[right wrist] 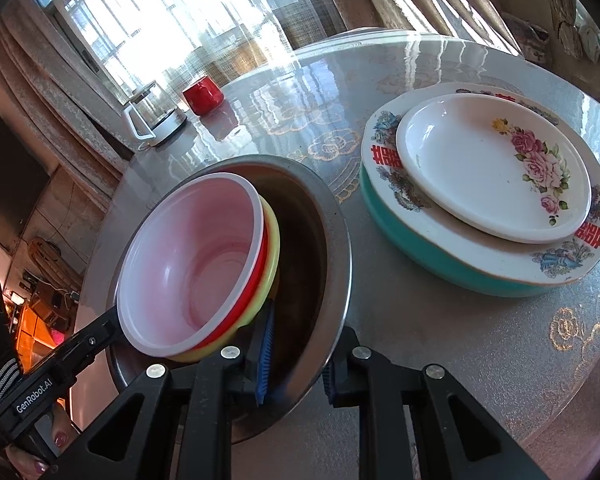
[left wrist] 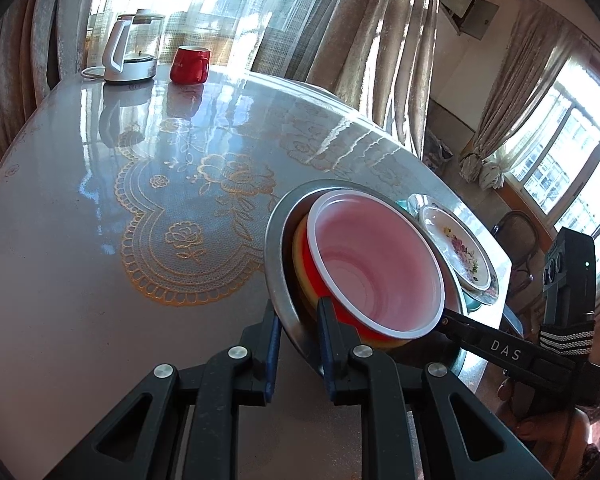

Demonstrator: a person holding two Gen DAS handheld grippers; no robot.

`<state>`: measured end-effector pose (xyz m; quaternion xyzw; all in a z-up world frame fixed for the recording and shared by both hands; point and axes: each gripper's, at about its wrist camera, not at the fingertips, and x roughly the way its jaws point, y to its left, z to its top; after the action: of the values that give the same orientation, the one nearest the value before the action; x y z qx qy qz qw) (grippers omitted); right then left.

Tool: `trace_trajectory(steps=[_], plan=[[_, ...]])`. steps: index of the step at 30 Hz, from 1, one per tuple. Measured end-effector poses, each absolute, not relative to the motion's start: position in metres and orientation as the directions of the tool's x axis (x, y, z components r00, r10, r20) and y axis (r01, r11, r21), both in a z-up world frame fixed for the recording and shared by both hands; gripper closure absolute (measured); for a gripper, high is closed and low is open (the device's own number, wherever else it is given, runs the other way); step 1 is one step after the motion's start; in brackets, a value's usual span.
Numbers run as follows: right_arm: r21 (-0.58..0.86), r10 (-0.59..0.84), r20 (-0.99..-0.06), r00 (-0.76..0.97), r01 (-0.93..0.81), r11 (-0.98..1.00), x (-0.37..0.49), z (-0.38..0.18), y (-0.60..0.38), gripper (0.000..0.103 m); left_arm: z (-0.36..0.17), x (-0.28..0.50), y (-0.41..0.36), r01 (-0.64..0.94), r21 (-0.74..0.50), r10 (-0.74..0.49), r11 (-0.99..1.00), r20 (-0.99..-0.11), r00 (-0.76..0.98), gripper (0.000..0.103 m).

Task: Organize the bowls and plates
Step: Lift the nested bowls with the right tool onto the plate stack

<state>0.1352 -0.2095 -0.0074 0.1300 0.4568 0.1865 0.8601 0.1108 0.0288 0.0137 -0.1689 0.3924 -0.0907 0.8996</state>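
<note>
A steel bowl holds a yellow bowl, and inside that sits a red bowl with a pale pink inside. My left gripper is shut on the steel bowl's near rim, one finger inside and one outside. My right gripper grips the opposite rim the same way. Each gripper shows in the other's view: the right gripper and the left gripper. To the right a small floral plate lies on a large patterned plate, which rests on a teal bowl.
A glass kettle and a red mug stand at the far side of the round glossy table. Curtains and windows lie beyond. The steel bowl sits near the table's edge. A person's fingers hold the left gripper.
</note>
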Motion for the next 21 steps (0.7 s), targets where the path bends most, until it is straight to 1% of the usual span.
trace_trajectory(steps=[10, 21], plan=[[0.398, 0.447, -0.713, 0.541, -0.213, 0.892, 0.131, 0.011, -0.215, 0.083, 0.036, 0.111, 0.019, 0.046, -0.352, -0.279, 0.935, -0.647, 0.71, 0.085], [0.382, 0.403, -0.684, 0.608, -0.172, 0.908, 0.136, 0.038, -0.247, 0.083, 0.064, 0.139, -0.018, 0.123, -0.338, -0.316, 0.933, -0.61, 0.727, 0.084]])
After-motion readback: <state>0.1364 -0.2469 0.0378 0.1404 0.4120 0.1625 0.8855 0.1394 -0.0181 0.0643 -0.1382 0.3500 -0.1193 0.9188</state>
